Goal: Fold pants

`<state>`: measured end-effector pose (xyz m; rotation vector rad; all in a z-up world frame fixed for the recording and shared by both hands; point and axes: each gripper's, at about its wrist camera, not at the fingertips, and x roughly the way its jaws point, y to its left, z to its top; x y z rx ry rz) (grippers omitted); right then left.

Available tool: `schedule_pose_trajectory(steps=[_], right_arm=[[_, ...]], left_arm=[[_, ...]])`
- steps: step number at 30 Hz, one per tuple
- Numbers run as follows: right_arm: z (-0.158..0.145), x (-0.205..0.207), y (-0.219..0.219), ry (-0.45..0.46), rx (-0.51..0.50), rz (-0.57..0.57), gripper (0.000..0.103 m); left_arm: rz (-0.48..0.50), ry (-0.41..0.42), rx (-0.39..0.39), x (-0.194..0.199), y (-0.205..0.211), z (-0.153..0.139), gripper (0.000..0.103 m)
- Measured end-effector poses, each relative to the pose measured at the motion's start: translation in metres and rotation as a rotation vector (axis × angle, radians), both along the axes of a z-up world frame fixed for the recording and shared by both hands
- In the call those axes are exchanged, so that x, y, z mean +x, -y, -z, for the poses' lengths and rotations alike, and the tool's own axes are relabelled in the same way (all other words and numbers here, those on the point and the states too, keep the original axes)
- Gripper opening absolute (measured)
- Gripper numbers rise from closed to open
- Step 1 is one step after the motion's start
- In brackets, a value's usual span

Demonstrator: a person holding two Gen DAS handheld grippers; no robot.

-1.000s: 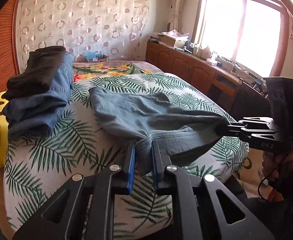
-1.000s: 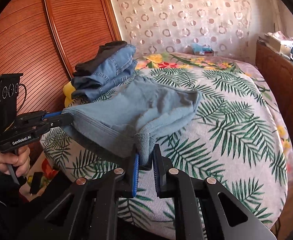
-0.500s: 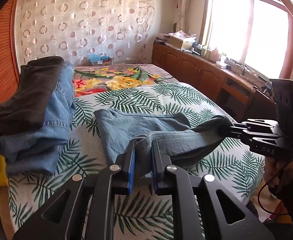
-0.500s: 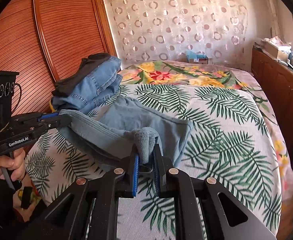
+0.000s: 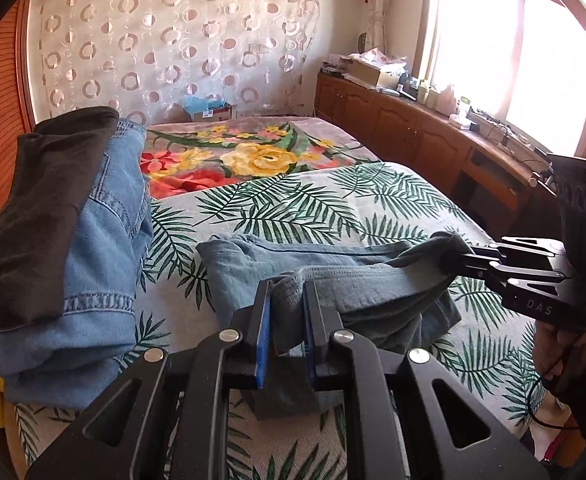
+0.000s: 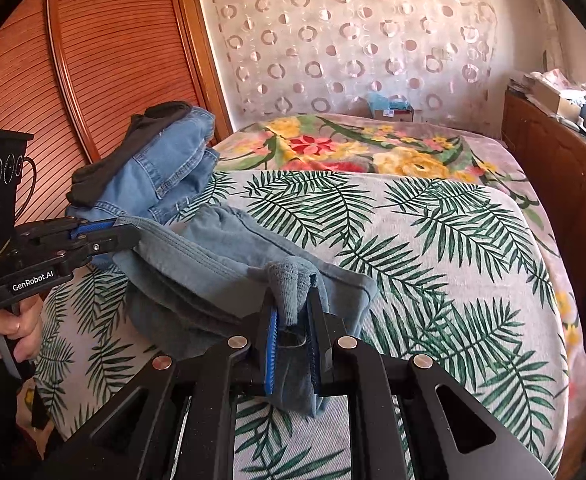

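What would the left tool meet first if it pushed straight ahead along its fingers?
Probably the pants it already grips: the left tool is shut on their edge, and the folded cloth lies directly ahead on the bedspread. Beyond that, depth is unclear.

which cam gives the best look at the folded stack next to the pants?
Right wrist view: the folded stack sits whole and unobstructed by the wooden headboard, dark garment atop blue jeans. Left wrist view shows the stack larger but distorted at the frame's left edge. Both grippers, left and right, grip the light blue pants.
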<state>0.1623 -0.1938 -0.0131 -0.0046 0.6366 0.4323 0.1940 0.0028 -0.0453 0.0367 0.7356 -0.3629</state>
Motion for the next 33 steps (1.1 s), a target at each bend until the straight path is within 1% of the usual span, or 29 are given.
schedule_pose_trajectory(steps=[4,8,10,11,12,13,14,16,18,20,23,27,30,31,33], right_arm=[[0.004,0.010,-0.004,-0.014,-0.011,0.005,0.013],[0.004,0.013,-0.002,-0.016,-0.009,0.016,0.022],[0.002,0.011,0.001,-0.005,-0.006,0.031,0.031],[0.001,0.009,0.003,0.002,-0.003,0.038,0.033],[0.000,0.005,0.006,0.009,-0.001,0.041,0.035],[-0.001,0.001,0.008,0.016,-0.003,0.044,0.035],[-0.002,-0.002,0.010,0.020,-0.008,0.048,0.035],[0.002,-0.010,0.013,0.020,-0.017,0.052,0.036],[0.007,-0.015,0.016,0.008,-0.018,0.053,0.036],[0.013,-0.020,0.018,-0.010,-0.024,0.053,0.036],[0.022,-0.023,0.018,-0.042,-0.022,0.050,0.036],[0.032,-0.022,0.017,-0.088,-0.018,0.040,0.036],[0.038,-0.020,0.012,-0.114,-0.019,0.023,0.036],[0.040,-0.018,0.010,-0.123,-0.021,0.020,0.036],[0.042,-0.014,0.009,-0.137,-0.026,0.014,0.036]], left_arm=[[-0.012,-0.015,0.011,0.007,0.002,0.005,0.016],[-0.015,-0.026,0.016,0.004,0.000,0.007,0.021],[-0.024,-0.020,0.025,0.001,-0.001,0.005,0.031],[-0.025,-0.014,0.025,-0.002,-0.001,0.004,0.035],[-0.017,-0.005,0.020,-0.005,-0.002,0.003,0.044],[-0.009,0.002,0.017,-0.008,-0.002,0.002,0.050],[-0.005,0.009,0.017,-0.010,-0.002,0.001,0.054],[-0.003,0.008,0.010,-0.015,-0.003,0.002,0.073],[0.001,-0.005,-0.004,-0.018,-0.005,0.005,0.081],[-0.007,-0.021,0.000,-0.018,-0.005,0.009,0.081],[-0.035,-0.029,0.039,-0.020,-0.005,0.019,0.081],[-0.014,-0.055,0.049,-0.027,-0.006,0.031,0.081],[-0.010,-0.080,0.071,-0.028,-0.007,0.039,0.073],[-0.011,-0.087,0.075,-0.029,-0.008,0.042,0.068],[-0.005,-0.104,0.076,-0.027,-0.008,0.048,0.064]])
